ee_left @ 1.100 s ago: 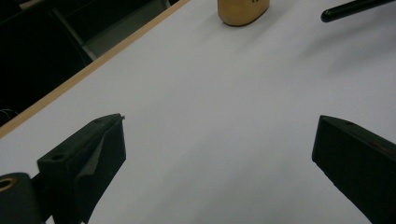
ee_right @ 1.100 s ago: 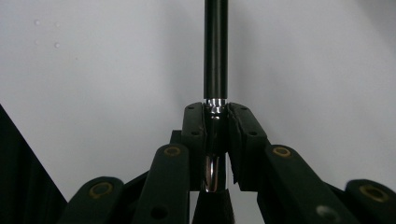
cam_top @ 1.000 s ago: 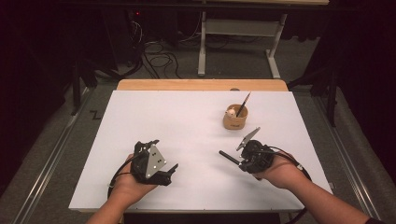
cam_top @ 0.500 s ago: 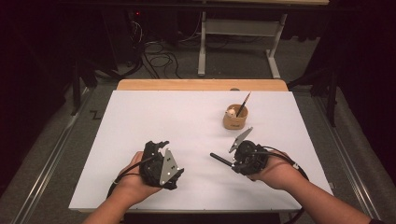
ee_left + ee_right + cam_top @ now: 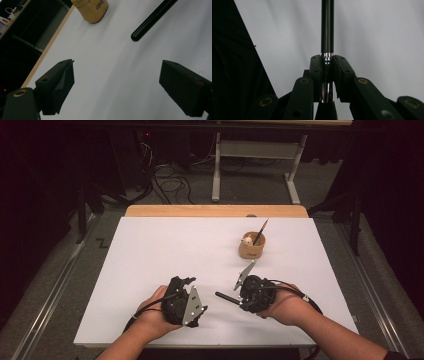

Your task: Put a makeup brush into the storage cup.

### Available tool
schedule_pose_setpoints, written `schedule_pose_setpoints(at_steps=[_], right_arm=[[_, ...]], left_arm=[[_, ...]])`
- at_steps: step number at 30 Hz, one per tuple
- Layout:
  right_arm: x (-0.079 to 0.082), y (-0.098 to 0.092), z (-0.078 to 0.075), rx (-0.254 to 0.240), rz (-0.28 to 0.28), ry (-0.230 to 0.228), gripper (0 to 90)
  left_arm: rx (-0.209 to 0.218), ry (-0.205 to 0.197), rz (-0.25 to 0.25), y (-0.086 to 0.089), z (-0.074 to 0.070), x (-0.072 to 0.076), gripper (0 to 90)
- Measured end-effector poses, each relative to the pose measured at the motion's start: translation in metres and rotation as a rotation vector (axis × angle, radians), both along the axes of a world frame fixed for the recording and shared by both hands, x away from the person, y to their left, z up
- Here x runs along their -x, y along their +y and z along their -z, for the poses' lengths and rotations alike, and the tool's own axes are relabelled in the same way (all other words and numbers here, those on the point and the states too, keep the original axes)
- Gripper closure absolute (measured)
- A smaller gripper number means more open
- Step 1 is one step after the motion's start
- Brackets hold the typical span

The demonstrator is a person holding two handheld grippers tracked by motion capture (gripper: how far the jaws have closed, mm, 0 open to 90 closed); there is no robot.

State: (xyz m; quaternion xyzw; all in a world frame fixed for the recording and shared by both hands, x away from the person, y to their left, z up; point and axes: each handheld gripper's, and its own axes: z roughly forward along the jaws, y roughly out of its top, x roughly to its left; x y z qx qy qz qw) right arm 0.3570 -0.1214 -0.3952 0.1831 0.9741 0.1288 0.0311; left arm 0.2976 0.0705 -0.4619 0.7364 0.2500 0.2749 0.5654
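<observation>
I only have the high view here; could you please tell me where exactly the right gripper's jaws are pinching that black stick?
Observer: The right gripper is clamped on the shiny silver band, with the black handle pointing ahead.
Operator: Thanks. Is anything between the left jaws?
Observer: No. The left gripper has just been closing a little, yet its jaws stand wide over bare table, the handle's rounded end ahead.

White sheet on a wooden table (image 5: 215, 211)

A flat white sheet (image 5: 165, 245) covered the tabletop; a small round tan wooden cup (image 5: 251, 248) stood on it.
</observation>
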Motion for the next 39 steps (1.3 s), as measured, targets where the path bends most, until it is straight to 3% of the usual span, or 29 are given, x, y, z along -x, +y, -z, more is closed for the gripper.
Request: schedule_pose_setpoints(at_steps=[4, 18, 29, 39], right_arm=[[0.001, 0.004, -0.001, 0.013, -0.025, 0.005, 79.3], [0.003, 0.011, -0.005, -0.014, -0.069, 0.028, 79.2], [0.003, 0.018, -0.006, -0.029, -0.088, 0.032, 79.2], [0.004, 0.019, -0.003, -0.033, -0.086, 0.042, 79.2]], left_arm=[[-0.027, -0.022, 0.023, -0.003, 0.003, 0.003, 17.5], [-0.019, -0.041, 0.055, -0.015, 0.008, 0.001, 20.7], [0.003, -0.034, 0.077, -0.016, 0.008, 0.003, 31.2], [-0.018, -0.033, 0.099, -0.018, 0.012, 0.003, 37.8]])
